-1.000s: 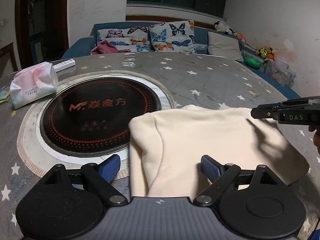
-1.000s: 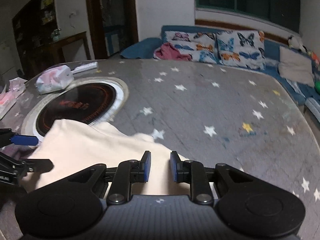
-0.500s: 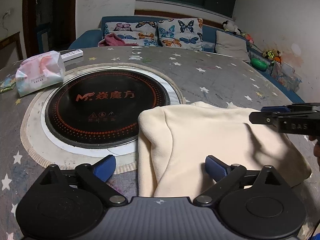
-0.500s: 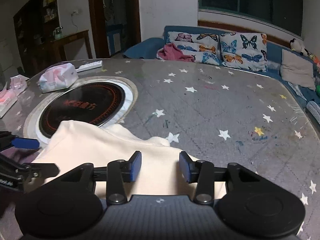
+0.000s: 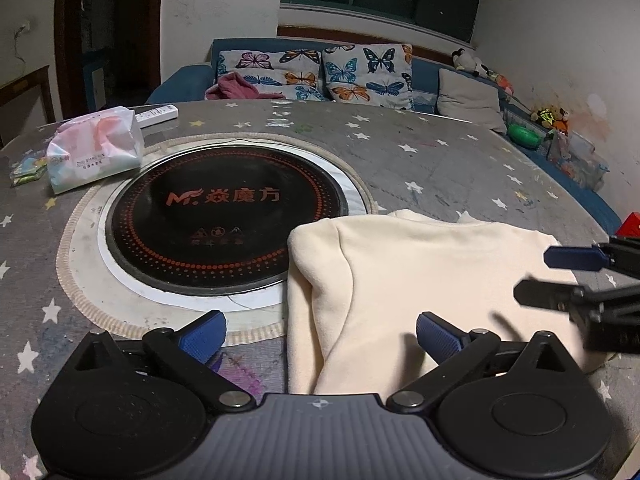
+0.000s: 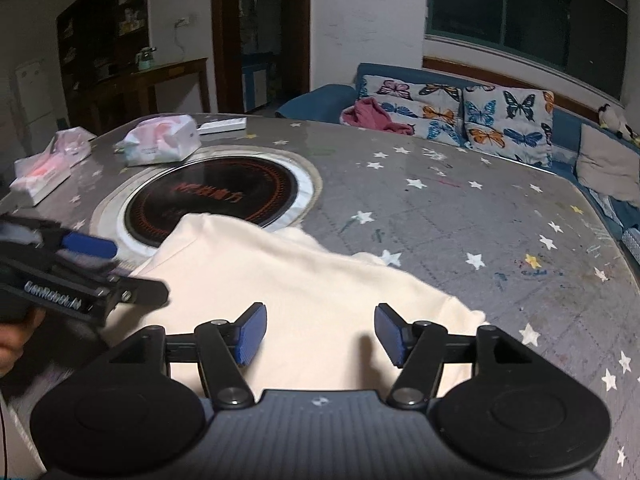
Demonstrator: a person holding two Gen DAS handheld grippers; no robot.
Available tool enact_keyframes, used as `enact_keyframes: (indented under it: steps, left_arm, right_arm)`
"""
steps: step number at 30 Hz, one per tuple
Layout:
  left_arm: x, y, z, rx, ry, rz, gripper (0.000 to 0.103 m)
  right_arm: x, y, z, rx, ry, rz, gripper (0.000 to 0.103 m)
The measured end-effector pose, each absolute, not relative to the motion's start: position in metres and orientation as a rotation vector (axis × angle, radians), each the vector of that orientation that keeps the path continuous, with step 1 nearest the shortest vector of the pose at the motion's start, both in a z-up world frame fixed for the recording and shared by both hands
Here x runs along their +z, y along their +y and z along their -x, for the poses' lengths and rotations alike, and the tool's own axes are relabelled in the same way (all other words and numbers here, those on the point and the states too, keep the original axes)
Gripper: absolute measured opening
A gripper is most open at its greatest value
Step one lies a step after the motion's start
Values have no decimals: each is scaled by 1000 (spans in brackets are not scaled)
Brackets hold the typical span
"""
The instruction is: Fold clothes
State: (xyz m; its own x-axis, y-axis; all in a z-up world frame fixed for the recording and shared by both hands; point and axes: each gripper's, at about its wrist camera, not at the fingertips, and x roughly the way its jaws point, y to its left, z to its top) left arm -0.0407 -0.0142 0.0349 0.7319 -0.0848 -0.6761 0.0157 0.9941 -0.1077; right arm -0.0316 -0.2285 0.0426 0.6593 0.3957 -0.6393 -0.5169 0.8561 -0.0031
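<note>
A folded cream garment [image 5: 420, 280] lay on the star-patterned table [image 5: 420, 148] at lower right, beside the black hotplate [image 5: 224, 220]; left gripper [image 5: 320, 334] and right gripper [image 6: 318, 334] hovered above it, fingers spread.

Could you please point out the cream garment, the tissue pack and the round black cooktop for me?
cream garment [image 5: 420, 280]: left wrist view, middle of its top folded layer.
tissue pack [image 5: 96, 148]: left wrist view, middle of its front face.
round black cooktop [image 5: 224, 220]: left wrist view, centre of the glass disc.
</note>
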Motion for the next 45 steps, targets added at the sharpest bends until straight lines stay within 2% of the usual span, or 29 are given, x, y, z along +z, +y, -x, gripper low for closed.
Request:
enact_keyframes:
  steps: [3, 5, 26, 39, 45]
  left_arm:
    - [35, -14, 41, -51, 748, 97, 103]
    - [35, -14, 42, -47, 748, 98, 103]
    - [44, 3, 53, 2, 716, 115, 103]
    - [48, 11, 56, 39, 696, 132, 103]
    - [47, 23, 56, 78, 713, 161, 103]
  right_arm:
    - [43, -224, 39, 533, 669, 208, 67]
    - [42, -221, 46, 541, 661, 217, 74]
    - [40, -185, 84, 627, 635, 318, 82]
    - [41, -169, 97, 674, 619, 361, 83]
    - [37, -153, 105, 748, 617, 412, 73]
